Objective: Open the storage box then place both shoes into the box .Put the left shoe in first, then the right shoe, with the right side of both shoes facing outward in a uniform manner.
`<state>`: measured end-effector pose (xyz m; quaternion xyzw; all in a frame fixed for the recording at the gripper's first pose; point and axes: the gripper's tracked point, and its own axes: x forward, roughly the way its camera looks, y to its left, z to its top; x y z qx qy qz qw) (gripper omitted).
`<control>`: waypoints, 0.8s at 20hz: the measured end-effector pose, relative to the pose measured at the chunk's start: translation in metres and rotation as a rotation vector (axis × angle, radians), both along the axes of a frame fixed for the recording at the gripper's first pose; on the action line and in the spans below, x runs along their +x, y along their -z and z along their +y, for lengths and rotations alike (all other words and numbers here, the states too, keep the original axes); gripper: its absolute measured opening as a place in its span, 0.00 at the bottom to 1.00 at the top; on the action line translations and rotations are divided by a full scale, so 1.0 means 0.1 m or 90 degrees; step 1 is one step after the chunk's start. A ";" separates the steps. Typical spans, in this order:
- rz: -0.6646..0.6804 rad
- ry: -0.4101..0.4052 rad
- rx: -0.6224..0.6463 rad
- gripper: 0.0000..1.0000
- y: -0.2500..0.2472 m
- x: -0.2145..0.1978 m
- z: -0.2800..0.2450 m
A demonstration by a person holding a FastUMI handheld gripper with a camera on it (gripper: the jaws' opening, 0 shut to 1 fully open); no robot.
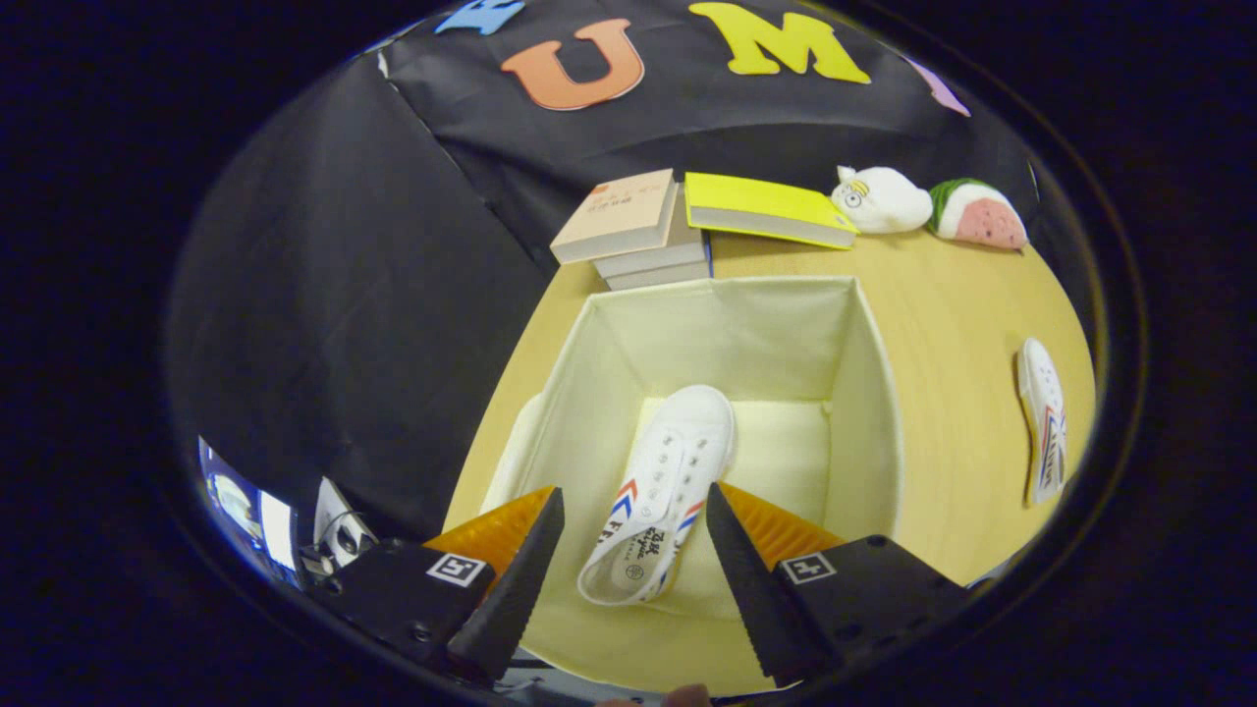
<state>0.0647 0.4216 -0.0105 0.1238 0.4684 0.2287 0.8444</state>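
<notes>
The wooden table (943,324) spreads out under my claw, butting against the black cloth wall. On it stands the open storage box (869,393), a pale fabric box with upright sides, directly below and ahead of me. Inside it, on the box floor, lies one white shoe (668,481) with red and blue chevrons on its side; its toe points away from me toward the far wall of the box, and its heel opening sits between my fingers. My claw (635,570) hangs over the near part of the box with its fingers (516,579) spread wide apart, gripping nothing; the shoe's heel shows in the gap, but neither finger touches it.

Beyond the box, against the cloth, a stack of books (638,241) sits just beside a yellow book (766,208). Further along the wall lie two soft toys, a white one (881,199) and a watermelon-slice one (979,214), touching or nearly so. Well apart from the box, out on the bare table, the second white shoe (1043,417) lies on its side.
</notes>
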 end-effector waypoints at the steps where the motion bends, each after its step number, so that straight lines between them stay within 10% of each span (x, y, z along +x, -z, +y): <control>1: -0.022 -0.008 -0.004 0.94 -0.06 -0.01 -0.06; 16: -0.242 0.047 -0.014 0.95 -0.71 -0.02 -1.99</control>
